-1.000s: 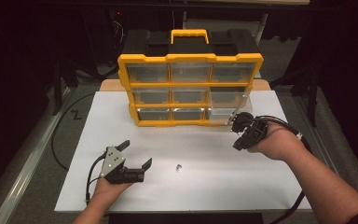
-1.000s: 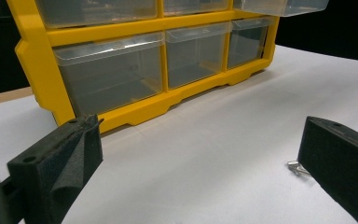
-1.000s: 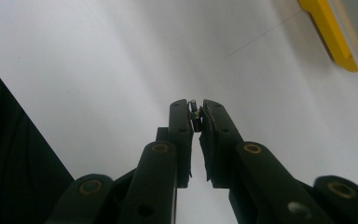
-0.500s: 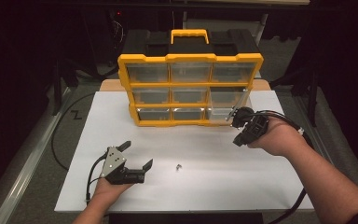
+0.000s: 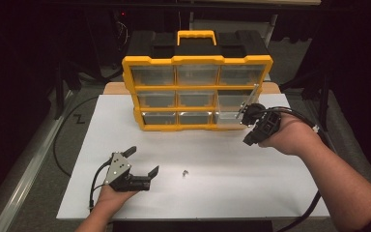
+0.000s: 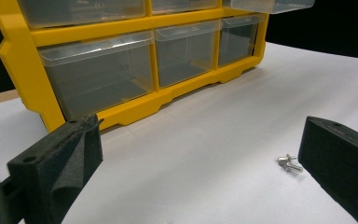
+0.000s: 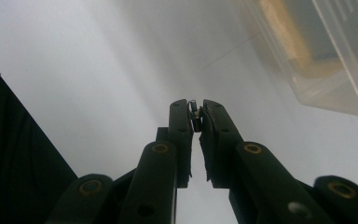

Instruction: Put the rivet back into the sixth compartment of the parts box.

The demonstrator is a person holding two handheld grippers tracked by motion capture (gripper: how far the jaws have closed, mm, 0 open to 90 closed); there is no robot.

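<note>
A yellow organizer (image 5: pixel 197 60) with clear drawers stands upright at the back of the white sheet. Its right middle drawer (image 5: pixel 232 102) is pulled out, and its front also juts out in the left gripper view (image 6: pixel 279 4). My right gripper (image 5: pixel 245 112) hovers at that drawer's front edge, shut on a small metal part (image 7: pixel 195 111) pinched at the jaw tips (image 7: pixel 195 112). The clear drawer wall (image 7: pixel 326 56) is just beyond it. My left gripper (image 5: pixel 142 160) rests open on the sheet (image 6: pixel 200 158). A small metal wing screw (image 5: pixel 186 172) (image 6: pixel 290 163) lies just right of it.
The white sheet (image 5: pixel 212 154) covers the table in front of the organizer. A black cable (image 5: pixel 60 145) curls off the table's left side. The table's front edge runs near the person's forearms.
The right gripper has moved up and back toward the pulled-out drawer with the small part still in its jaws. The left gripper and the wing screw have stayed put.
</note>
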